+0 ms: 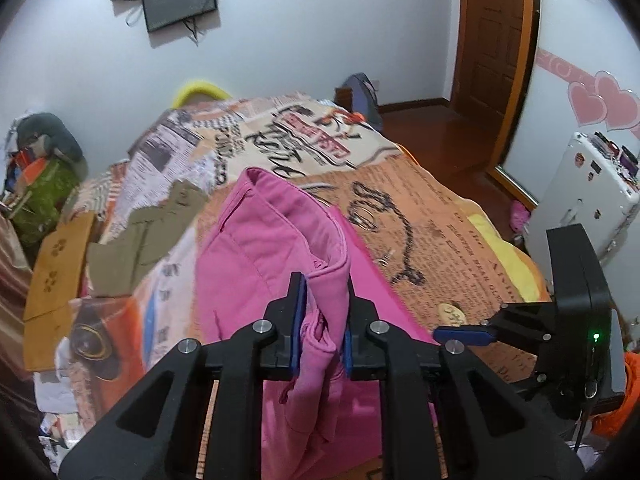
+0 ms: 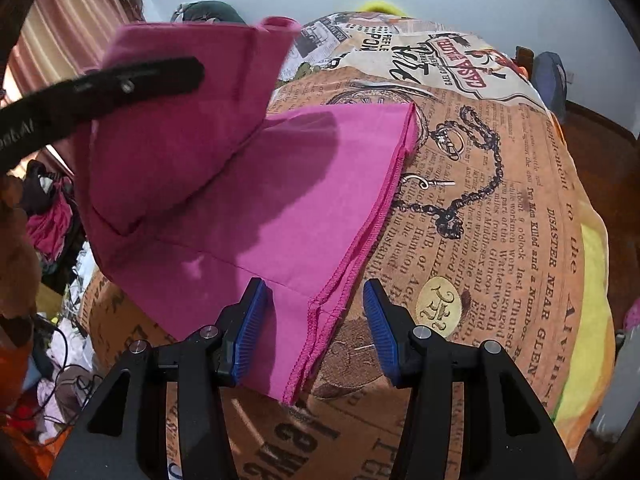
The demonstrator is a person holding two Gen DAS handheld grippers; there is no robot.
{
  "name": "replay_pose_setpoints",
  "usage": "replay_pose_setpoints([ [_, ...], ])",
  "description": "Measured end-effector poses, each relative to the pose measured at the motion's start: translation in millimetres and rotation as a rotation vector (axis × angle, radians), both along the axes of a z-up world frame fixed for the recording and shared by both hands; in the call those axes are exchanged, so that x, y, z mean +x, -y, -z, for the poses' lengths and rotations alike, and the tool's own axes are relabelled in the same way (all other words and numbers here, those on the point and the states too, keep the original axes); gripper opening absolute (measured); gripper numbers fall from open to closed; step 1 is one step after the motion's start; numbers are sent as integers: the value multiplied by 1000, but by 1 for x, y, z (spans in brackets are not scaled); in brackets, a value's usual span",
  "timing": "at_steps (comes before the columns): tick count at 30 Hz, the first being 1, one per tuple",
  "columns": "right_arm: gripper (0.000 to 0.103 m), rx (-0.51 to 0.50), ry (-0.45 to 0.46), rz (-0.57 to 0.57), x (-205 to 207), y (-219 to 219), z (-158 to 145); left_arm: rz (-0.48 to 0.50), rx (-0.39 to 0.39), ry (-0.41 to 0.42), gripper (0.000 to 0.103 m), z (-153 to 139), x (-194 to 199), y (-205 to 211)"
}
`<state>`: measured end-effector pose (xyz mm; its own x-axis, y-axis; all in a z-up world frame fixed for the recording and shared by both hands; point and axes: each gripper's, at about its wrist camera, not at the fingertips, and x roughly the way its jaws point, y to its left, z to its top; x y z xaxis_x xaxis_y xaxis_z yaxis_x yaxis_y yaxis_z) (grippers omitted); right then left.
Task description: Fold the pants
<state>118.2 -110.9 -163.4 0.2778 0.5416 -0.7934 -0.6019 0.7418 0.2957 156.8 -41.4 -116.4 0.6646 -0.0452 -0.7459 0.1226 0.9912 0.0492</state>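
Left wrist view: left tongs (image 1: 323, 312) pinching a bunched fold of the pink pants (image 1: 256, 248), lifted off the bed (image 1: 460, 232). Right tongs (image 2: 316, 320) spread, straddling the stitched hem edge (image 2: 352, 256), not gripping. Rest of the pants flat on the bedspread. Probably mid-fold, lifted end going over the flat half. Best to carry it low, line up edges with the hem, release only once flat.

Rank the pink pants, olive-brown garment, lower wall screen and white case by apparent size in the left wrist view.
1. pink pants, though nearness to the camera inflates them.
2. olive-brown garment and white case: too alike to rank.
3. lower wall screen, far away.
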Motion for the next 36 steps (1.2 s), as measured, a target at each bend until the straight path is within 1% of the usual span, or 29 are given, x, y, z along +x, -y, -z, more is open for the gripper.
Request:
replay_pose_setpoints([
  [4,47,2,3,0,-1,4,0,17,-42,-21,15,4,1,8],
  [13,47,41,-16,22,-3,9,7,71,-64,-49,15,11,3,31],
  [18,47,27,-10,17,-5,10,3,88,-75,-110,14,30,8,36],
  [20,47,5,9,13,-6,13,-1,96,-88,-131,15,37,8,37],
  [23,47,-41,61,25,-6,21,-9,117,-62,-120,15,40,4,43],
  [25,47,-54,83,53,-2,32,-14,131,-37,-108,16,40,-1,48],
  [26,47,-51,87,68,0,37,-17,138,-35,-108,19,40,-1,49],
  [28,47,-36,93,108,5,48,-21,146,-51,-122,30,38,-3,50],
  [29,47,-29,96,125,7,53,-24,142,-62,-128,43,36,-3,50],
  [30,47,-20,101,142,10,58,-27,138,-79,-119,53,31,-6,49],
  [32,47,1,110,165,11,63,-34,127,-82,-77,58,20,-12,46],
  [36,47,28,136,170,11,62,-47,70,-32,1,71,4,-23,30],
])
